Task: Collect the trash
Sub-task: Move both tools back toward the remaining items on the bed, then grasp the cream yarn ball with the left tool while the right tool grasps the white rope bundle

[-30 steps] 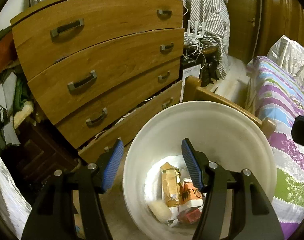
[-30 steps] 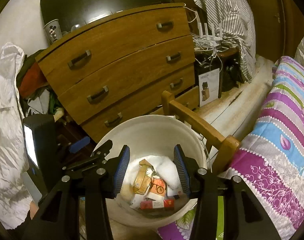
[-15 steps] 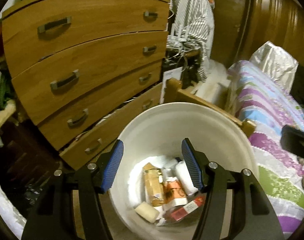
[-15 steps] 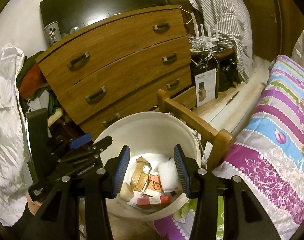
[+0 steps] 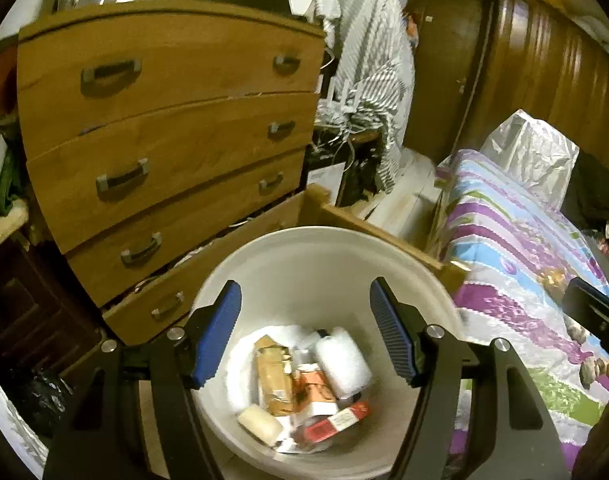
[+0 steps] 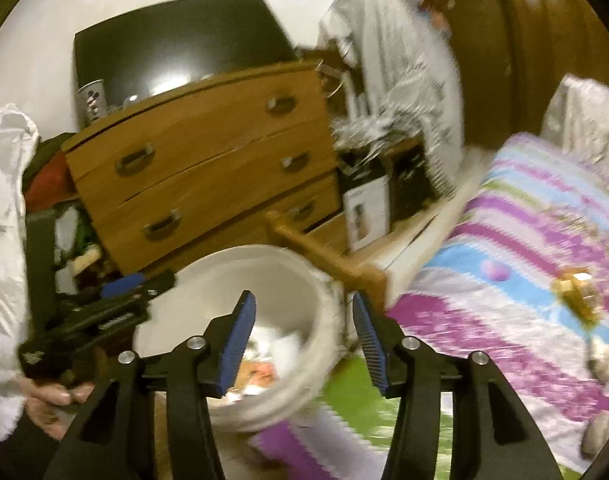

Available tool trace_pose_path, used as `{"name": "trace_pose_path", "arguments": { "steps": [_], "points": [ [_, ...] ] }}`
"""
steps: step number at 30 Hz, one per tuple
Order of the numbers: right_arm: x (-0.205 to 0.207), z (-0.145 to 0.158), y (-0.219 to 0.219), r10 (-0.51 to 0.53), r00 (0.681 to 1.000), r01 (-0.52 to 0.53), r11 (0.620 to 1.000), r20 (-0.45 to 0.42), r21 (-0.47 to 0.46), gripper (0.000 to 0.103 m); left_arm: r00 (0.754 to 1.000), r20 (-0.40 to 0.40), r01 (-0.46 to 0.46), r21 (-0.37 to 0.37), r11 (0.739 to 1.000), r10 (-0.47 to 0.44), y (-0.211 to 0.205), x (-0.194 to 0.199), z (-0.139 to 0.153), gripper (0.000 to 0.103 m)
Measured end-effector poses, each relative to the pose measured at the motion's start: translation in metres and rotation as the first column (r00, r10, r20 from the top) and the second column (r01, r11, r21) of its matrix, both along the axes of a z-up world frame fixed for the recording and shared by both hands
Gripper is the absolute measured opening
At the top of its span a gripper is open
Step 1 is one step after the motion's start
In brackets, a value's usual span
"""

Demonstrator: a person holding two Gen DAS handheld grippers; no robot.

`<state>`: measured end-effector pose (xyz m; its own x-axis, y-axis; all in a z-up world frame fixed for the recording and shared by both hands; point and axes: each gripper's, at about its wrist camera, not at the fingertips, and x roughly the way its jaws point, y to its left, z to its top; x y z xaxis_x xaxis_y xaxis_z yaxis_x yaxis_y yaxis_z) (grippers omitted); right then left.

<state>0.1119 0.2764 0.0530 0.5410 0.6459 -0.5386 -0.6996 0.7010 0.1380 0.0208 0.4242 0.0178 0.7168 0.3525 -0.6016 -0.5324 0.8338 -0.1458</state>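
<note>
While the left gripper [image 5: 304, 332] is held above the white bin [image 5: 328, 264], its 2 blue-padded fingers [image 5: 220, 332] are spread wide with nothing between them. Inside the bin, trash is seen piled at the bottom: a brown carton [image 5: 273, 376], a white crumpled wrapper [image 5: 342, 362], a red and white pack [image 5: 338, 422] and a pale bar-shaped piece [image 5: 260, 424]. The bin is set on the floor between a wooden chest of drawers [image 5: 164, 152] and a bed covered by a striped quilt [image 5: 516, 280]. The right gripper [image 6: 300, 328] is held over the bin's rim [image 6: 328, 312] next to the bed, its fingers likewise apart and unloaded. That view is blurred, and small objects on the quilt [image 6: 576, 292] cannot be identified.
</note>
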Motion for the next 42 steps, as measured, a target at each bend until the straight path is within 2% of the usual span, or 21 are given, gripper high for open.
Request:
{"name": "trace_pose_path", "arguments": {
  "steps": [4, 9, 13, 18, 21, 24, 28, 30, 31, 34, 35, 37, 39, 42],
  "points": [
    [-0.012, -0.002, -0.045, -0.120, 0.984, 0.120, 0.993, 0.133, 0.013, 0.067, 0.999, 0.027, 0.036, 0.037, 0.999, -0.037, -0.037, 0.004, 0.011, 0.067],
    [-0.015, -0.011, -0.102, -0.231, 0.957, 0.229, 0.973, 0.175, 0.035, 0.074, 0.992, 0.054, 0.108, 0.101, 0.989, -0.114, -0.091, 0.013, 0.020, 0.071],
    [-0.010, -0.023, -0.160, -0.323, 0.934, 0.321, 0.946, 0.154, 0.036, 0.076, 0.982, 0.033, 0.179, 0.120, 0.977, -0.184, -0.127, 0.026, 0.015, 0.072],
    [-0.003, -0.038, -0.229, -0.418, 0.901, 0.417, 0.908, 0.114, 0.031, 0.079, 0.962, -0.029, 0.272, 0.113, 0.956, -0.270, -0.172, 0.046, -0.005, 0.072],
    [0.003, -0.050, -0.275, -0.474, 0.877, 0.473, 0.880, 0.074, 0.029, 0.080, 0.944, -0.072, 0.328, 0.103, 0.939, -0.322, -0.200, 0.059, -0.018, 0.072],
    [0.015, -0.061, -0.328, -0.530, 0.848, 0.529, 0.848, 0.036, 0.016, 0.080, 0.915, -0.109, 0.398, 0.092, 0.913, -0.388, -0.232, 0.071, -0.032, 0.072],
    [0.040, -0.076, -0.384, -0.569, 0.822, 0.568, 0.823, -0.027, -0.031, 0.080, 0.854, -0.160, 0.512, 0.081, 0.855, -0.496, -0.278, 0.089, -0.049, 0.072],
    [0.059, -0.083, -0.409, -0.568, 0.820, 0.565, 0.823, -0.064, -0.066, 0.080, 0.812, -0.187, 0.572, 0.073, 0.817, -0.552, -0.302, 0.100, -0.057, 0.072],
    [0.074, -0.087, -0.423, -0.559, 0.825, 0.552, 0.828, -0.079, -0.098, 0.080, 0.798, -0.195, 0.591, 0.070, 0.804, -0.570, -0.310, 0.104, -0.060, 0.072],
    [0.113, -0.091, -0.439, -0.497, 0.860, 0.474, 0.863, -0.121, -0.172, 0.080, 0.732, -0.213, 0.669, 0.047, 0.742, -0.647, -0.344, 0.120, -0.067, 0.072],
    [0.128, -0.093, -0.440, -0.470, 0.872, 0.440, 0.876, -0.141, -0.197, 0.080, 0.705, -0.217, 0.697, 0.040, 0.716, -0.675, -0.356, 0.127, -0.068, 0.072],
    [0.160, -0.096, -0.439, -0.435, 0.890, 0.390, 0.883, -0.140, -0.262, 0.080, 0.672, -0.221, 0.731, 0.046, 0.681, -0.707, -0.375, 0.138, -0.070, 0.072],
    [0.185, -0.099, -0.431, -0.370, 0.911, 0.303, 0.900, -0.181, -0.312, 0.080, 0.639, -0.223, 0.762, 0.054, 0.645, -0.736, -0.393, 0.150, -0.072, 0.072],
    [0.219, -0.107, -0.419, -0.316, 0.928, 0.218, 0.891, -0.198, -0.398, 0.078, 0.580, -0.222, 0.808, 0.036, 0.587, -0.784, -0.413, 0.168, -0.077, 0.079]
  ]
}}
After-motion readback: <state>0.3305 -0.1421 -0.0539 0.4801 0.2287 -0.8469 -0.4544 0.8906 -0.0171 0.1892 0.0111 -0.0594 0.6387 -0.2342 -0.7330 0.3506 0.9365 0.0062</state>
